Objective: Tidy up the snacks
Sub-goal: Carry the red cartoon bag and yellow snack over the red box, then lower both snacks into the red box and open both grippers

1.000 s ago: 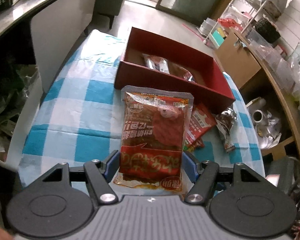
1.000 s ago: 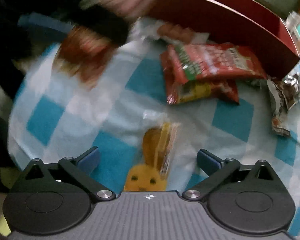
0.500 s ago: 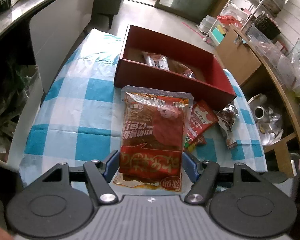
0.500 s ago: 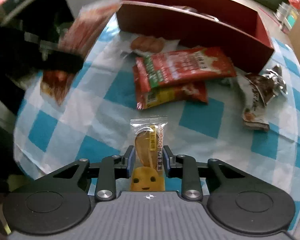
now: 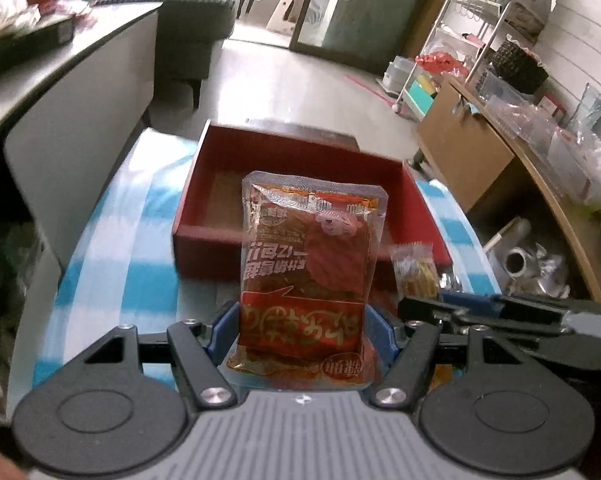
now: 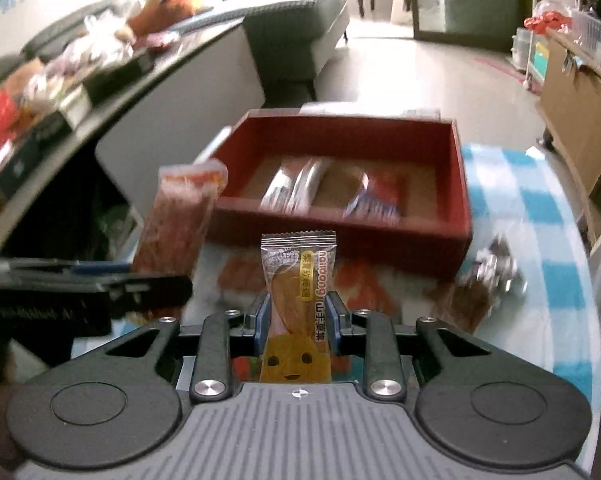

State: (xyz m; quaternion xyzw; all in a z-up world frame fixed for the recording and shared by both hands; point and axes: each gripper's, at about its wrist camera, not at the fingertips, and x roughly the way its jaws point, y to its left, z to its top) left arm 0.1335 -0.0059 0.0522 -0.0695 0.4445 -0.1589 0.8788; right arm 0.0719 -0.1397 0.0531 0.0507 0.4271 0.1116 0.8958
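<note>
My left gripper (image 5: 300,326) is shut on a large red snack pouch (image 5: 310,268), held upright above the table in front of the red box (image 5: 216,216). My right gripper (image 6: 298,320) is shut on a small clear packet with a yellow smiling figure (image 6: 298,300), also lifted and facing the red box (image 6: 456,184). The box holds two wrapped snacks (image 6: 292,188). In the right wrist view the left gripper and its pouch (image 6: 178,220) are at the left. In the left wrist view the right gripper's small packet (image 5: 414,272) is at the right.
Red snack packs (image 6: 364,284) and a crumpled foil wrapper (image 6: 494,268) lie on the blue-checked tablecloth (image 6: 540,208) before the box. A grey counter (image 5: 60,80) stands left; a wooden shelf with clutter (image 5: 520,152) stands right.
Both grippers have risen and tilted up from the table toward the box. The right gripper, open a second ago, closed on the small yellow packet and lifted it.
</note>
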